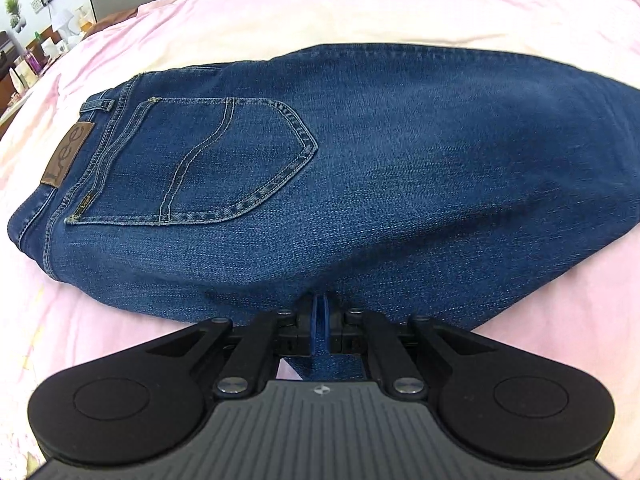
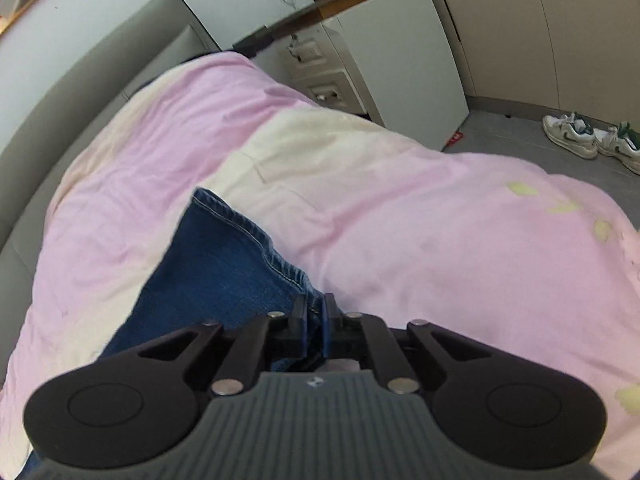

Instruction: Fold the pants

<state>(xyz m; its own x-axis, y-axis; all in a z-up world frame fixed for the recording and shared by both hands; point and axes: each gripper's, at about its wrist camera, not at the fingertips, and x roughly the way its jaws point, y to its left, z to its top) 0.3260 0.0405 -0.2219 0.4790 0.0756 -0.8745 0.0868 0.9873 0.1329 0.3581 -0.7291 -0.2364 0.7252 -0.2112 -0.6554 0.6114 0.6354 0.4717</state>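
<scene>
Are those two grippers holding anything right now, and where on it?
Both hold the jeans. The left gripper pinches the near edge below the seat; the right gripper pinches the stitched hem of a leg.

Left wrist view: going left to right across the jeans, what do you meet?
Leather brand patch → back pocket → plain denim leg, all on the pink bedcover. The left tool is shut on the jeans' near edge.

pants [image 1: 360,152]: 1; grippers: 2; bedcover [image 2: 400,220]: 1; sneakers [image 2: 592,140]: 2
</scene>
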